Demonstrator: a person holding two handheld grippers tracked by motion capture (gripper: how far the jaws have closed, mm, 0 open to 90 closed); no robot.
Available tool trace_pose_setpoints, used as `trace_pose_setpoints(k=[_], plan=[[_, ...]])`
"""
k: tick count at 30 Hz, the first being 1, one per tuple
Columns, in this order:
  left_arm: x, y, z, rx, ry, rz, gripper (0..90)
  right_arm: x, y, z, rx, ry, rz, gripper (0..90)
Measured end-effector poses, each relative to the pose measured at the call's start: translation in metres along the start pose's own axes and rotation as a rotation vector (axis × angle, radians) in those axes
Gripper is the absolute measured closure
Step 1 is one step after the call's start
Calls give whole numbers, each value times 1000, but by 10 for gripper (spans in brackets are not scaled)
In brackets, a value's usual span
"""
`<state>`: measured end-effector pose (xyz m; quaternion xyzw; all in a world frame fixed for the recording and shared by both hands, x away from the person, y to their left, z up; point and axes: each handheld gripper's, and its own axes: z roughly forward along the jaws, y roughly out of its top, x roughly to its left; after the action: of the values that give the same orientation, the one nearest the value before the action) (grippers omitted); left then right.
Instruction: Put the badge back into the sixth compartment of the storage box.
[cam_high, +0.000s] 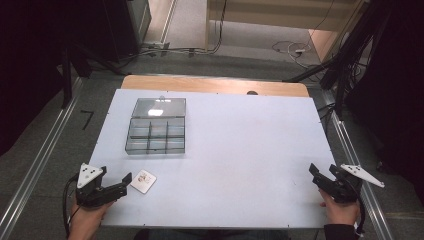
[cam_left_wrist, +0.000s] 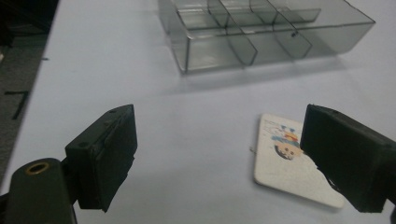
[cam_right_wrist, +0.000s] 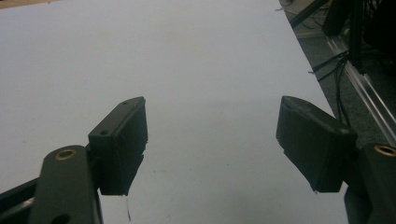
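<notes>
A clear plastic compartment box (cam_high: 155, 136) stands on the left half of the white table (cam_high: 240, 150), its lid (cam_high: 160, 107) folded open behind it. A small white card with a cartoon print (cam_high: 143, 181) lies flat in front of the box. My left gripper (cam_high: 116, 179) rests at the table's near-left corner, just left of the card, open and holding nothing. In the left gripper view the card (cam_left_wrist: 278, 175) lies partly behind the right jaw, with the box (cam_left_wrist: 261, 32) farther off. My right gripper (cam_high: 324, 171) sits at the near-right edge, open over bare table (cam_right_wrist: 201, 60).
The wooden table edge (cam_high: 215, 84) shows along the far side. Metal rails (cam_high: 37, 165) run down both sides of the table. Cables (cam_high: 290, 49) lie on the floor beyond, and dark stands rise at the right (cam_high: 350, 55).
</notes>
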<state>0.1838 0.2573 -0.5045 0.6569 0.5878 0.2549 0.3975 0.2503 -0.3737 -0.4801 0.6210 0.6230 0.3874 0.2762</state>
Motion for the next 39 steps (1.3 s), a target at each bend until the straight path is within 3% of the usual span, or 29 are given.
trace_pose_setpoints(k=[10, 23, 39], plan=[[-1, 0, 1, -5, -1, 1, 115, -3, -3, 7, 64, 12, -6, 232], [-6, -2, 7, 24, -22, 9, 116, 0, -3, 7, 53, 8, -25, 232], [-18, -3, 13, 56, -52, 46, 116, 1, -3, 7, 58, 11, -28, 231]])
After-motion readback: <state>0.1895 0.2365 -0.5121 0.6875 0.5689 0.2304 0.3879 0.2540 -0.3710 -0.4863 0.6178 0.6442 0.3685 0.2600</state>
